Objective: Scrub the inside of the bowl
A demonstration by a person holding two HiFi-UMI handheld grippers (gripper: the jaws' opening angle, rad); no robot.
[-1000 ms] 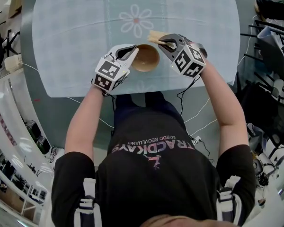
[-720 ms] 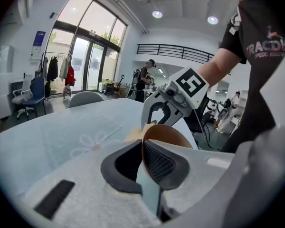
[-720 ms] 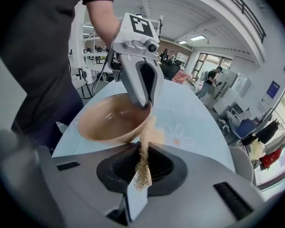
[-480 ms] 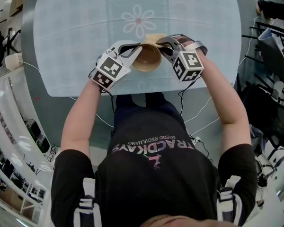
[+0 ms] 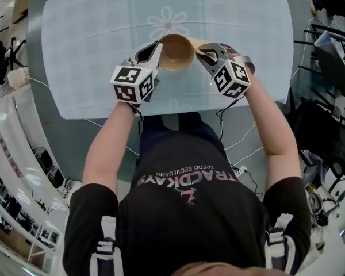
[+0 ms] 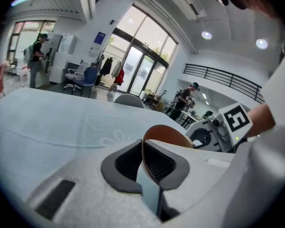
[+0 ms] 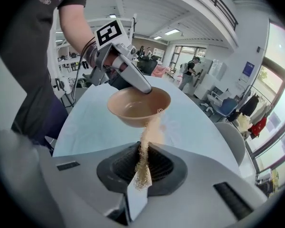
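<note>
A tan bowl (image 5: 176, 51) is held off the table, over the pale cloth. My left gripper (image 5: 156, 53) is shut on its left rim; in the left gripper view the brown rim (image 6: 165, 135) stands pinched edge-on between the jaws. My right gripper (image 5: 203, 53) is shut on a thin tan scrubbing pad (image 5: 193, 43) just right of the bowl. In the right gripper view the pad (image 7: 145, 158) runs from my jaws up to the bowl's (image 7: 137, 107) near rim, and the left gripper's fingers (image 7: 141, 84) clamp the far rim. The bowl's inside looks bare.
The table (image 5: 86, 45) wears a pale blue checked cloth with a flower print (image 5: 165, 23) beyond the bowl. Its near edge lies just below the grippers. Cables and racks crowd the floor at both sides. A grey chair (image 7: 237, 141) stands by the table.
The left gripper has carried the bowl up the picture, away from the person, and rolled its wrist. The right gripper with the pad has stayed about where it was.
</note>
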